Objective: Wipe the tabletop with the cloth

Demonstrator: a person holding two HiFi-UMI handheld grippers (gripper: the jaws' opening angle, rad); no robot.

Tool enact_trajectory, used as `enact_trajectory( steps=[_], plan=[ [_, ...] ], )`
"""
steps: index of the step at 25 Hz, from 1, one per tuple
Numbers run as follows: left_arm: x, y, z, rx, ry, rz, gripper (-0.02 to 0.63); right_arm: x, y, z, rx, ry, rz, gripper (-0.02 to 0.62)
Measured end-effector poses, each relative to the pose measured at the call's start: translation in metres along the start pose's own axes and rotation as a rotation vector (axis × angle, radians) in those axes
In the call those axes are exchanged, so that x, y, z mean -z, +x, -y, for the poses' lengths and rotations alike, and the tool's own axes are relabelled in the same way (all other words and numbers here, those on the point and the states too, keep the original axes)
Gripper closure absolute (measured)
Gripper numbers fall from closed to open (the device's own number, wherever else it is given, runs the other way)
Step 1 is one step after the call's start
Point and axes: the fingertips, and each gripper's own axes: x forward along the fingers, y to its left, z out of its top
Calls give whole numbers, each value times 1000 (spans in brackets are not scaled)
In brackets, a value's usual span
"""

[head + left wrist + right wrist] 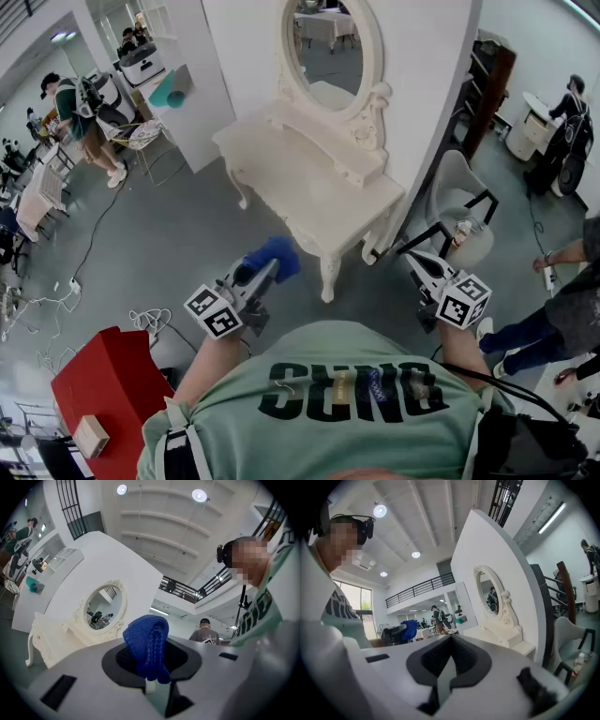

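Well short of the tabletop — blue cloth [275,254] aloft in the left gripper [263,273], right gripper [418,263] bare.

In the left gripper view the jaws are clenched on the cloth, which stands up from between them in a folded, knitted bunch. From the head view it hangs over the grey floor, near the front corner of the white dressing table [309,178] and not touching it. The table's top is bare under its oval mirror [330,45]. The right gripper's jaws are pressed together with nothing between them — it is raised off to the table's right, beside a white chair [457,192].
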Motion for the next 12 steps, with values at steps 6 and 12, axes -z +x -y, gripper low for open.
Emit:
enact_trajectory(
  steps=[6,12],
  plan=[
    [-1,0,3,-2,-3,3,495,-5,1,-5,-13,5,-1,584],
    [4,-1,5,-10,-8,1,495,-3,3,-5,-31,11,-2,584]
  ],
)
